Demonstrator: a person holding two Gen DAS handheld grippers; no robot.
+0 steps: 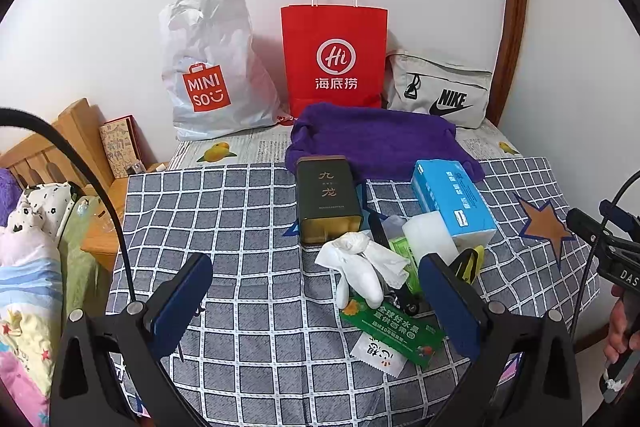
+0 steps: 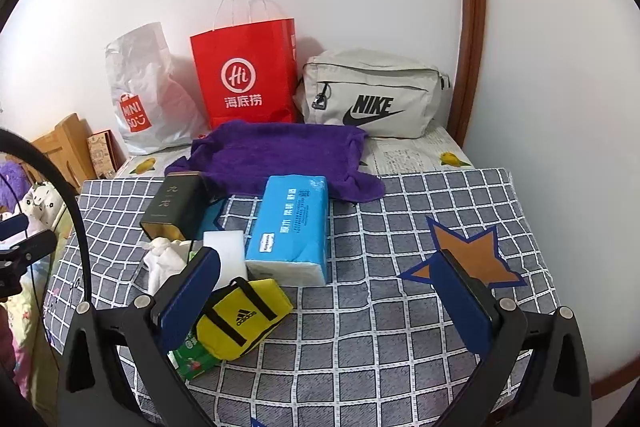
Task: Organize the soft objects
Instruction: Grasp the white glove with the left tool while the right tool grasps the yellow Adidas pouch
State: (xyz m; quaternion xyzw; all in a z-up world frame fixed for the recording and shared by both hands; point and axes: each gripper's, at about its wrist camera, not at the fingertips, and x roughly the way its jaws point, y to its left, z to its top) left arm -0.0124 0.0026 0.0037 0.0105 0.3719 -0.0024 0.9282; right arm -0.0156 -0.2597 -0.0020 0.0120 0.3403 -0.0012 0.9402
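Left wrist view: left gripper (image 1: pixel 316 301) hovers with fingers apart above the checked cloth (image 1: pixel 248 227), holding nothing. White soft toy (image 1: pixel 358 267) lies just ahead, between the dark tin (image 1: pixel 328 201) and green packet (image 1: pixel 394 327). Right gripper (image 2: pixel 326 301) is likewise spread and empty; yellow mini bag (image 2: pixel 244 317) lies beside its left finger. Blue tissue pack (image 2: pixel 294 227) lies behind, overlapping the purple towel (image 2: pixel 280 157).

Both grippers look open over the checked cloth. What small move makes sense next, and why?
Probably lower the right gripper onto the yellow pouch: it is soft, lies nearest that gripper's left finger, and nothing is held yet. The left gripper is open too.
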